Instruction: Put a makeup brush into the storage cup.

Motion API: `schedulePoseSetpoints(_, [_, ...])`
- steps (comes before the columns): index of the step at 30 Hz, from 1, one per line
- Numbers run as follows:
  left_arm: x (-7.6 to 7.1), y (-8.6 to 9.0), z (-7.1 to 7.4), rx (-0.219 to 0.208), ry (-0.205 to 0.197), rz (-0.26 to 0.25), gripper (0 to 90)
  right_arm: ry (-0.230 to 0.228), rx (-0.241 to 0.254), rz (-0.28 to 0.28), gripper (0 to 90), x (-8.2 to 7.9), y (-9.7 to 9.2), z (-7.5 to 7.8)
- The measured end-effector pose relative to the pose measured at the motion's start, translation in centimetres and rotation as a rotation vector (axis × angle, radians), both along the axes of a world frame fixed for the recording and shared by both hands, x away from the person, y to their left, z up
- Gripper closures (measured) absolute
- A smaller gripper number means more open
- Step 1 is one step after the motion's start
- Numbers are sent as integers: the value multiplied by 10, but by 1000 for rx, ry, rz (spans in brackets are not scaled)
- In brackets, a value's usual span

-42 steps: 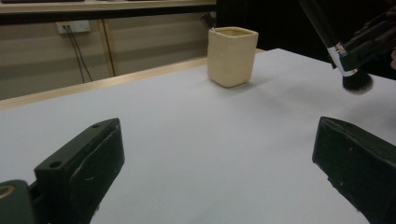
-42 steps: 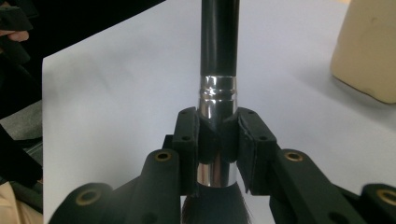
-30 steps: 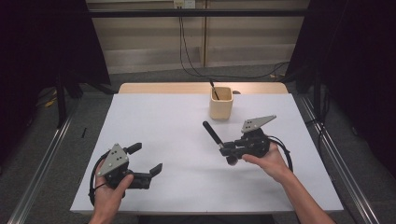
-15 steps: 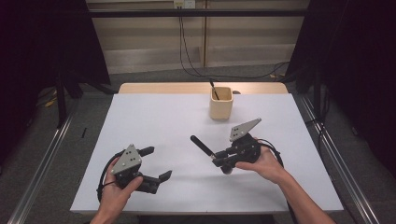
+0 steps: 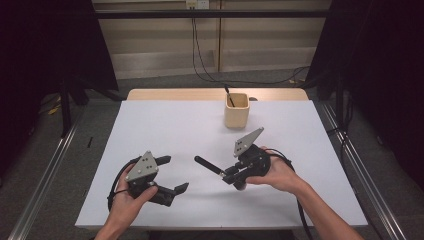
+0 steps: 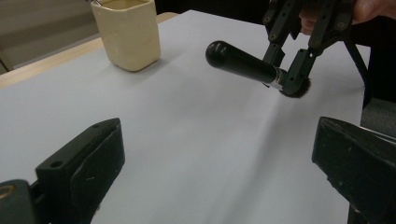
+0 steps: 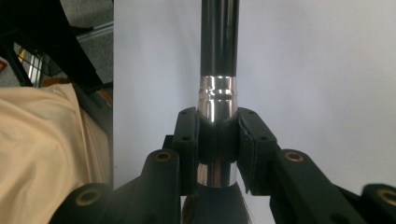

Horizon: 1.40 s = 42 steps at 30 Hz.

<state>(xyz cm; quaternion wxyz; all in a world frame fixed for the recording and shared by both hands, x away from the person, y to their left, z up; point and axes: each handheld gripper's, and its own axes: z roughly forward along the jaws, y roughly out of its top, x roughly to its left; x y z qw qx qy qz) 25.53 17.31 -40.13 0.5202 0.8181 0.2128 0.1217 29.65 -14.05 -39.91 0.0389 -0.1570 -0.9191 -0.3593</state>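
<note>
My right gripper [image 7: 218, 140] is clamped on the brush [image 6: 243, 63] at its chrome ferrule, handle pointing left over the mid table [image 5: 165, 125]. It looks light, stiff and slick; I'd keep hold by the ferrule. Left gripper [image 5: 170, 175] idles open, near left.

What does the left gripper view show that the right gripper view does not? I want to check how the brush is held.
Left gripper view alone: the cream cup standing on the table, the brush from the side with its rounded black handle end free and dark bristles tucked behind the right gripper, plus the left gripper with jaws wide apart.
Right gripper view alone: the silver ferrule clamped between the pads, and beige cloth at the left.
Both: the brush, the gripper shut on it, and the white table.
</note>
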Motion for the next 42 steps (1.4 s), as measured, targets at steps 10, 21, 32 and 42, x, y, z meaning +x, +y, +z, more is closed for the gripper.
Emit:
schedulePoseSetpoints(10, [7,-10,8,67,25,-69,26,15,-147,62,710,3,8,2])
schedulePoseSetpoints(21, [13,-24,9,182,80,-163,29,52,-277,127,710,6,21,3])
schedulePoseSetpoints(32, [18,-32,4,234,114,-179,33,55,-368,166,710,7,27,2])
schedulePoseSetpoints(42, [23,-48,7,359,121,-223,41,58,-484,242,710,12,38,4])
